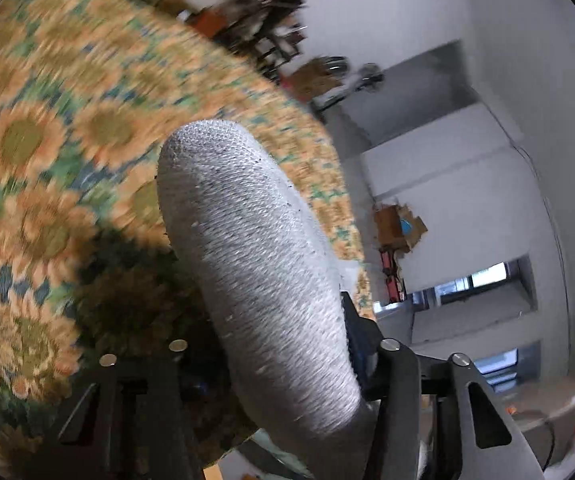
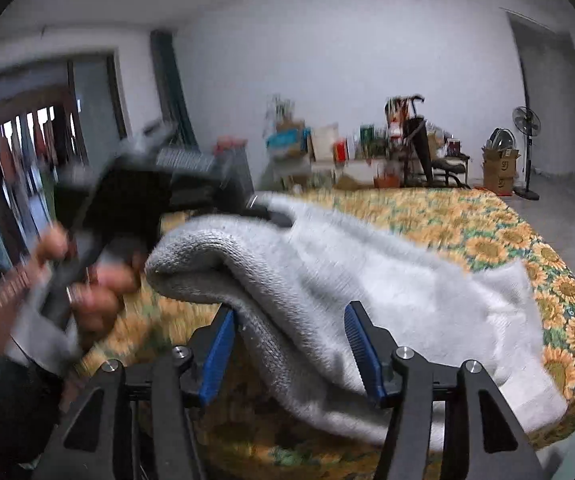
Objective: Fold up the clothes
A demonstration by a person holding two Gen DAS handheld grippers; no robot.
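Note:
A thick grey knit garment [image 1: 255, 264] runs out between the fingers of my left gripper [image 1: 279, 300], which is shut on the bundle. Only one blue pad [image 1: 354, 332] shows beside the cloth. The garment stays sharp while the sunflower bedspread [image 1: 47, 120] behind it is blurred. In the right wrist view the same garment [image 2: 407, 300] lies across the bedspread [image 2: 467, 220] and drapes over my right gripper [image 2: 290, 312]. That gripper is open, its blue pads [image 2: 219, 344] wide apart. The left gripper [image 2: 271, 214], blurred, lifts the garment's far left part, held by a hand [image 2: 99, 284].
The bed's edge [image 2: 567, 360] curves round at the right, with bare floor beyond. Along the far wall stand boxes and clutter [image 2: 327, 148], a chair [image 2: 427, 152], cardboard boxes [image 2: 499, 172] and a standing fan [image 2: 527, 120]. Glass doors [image 2: 27, 140] are at the left.

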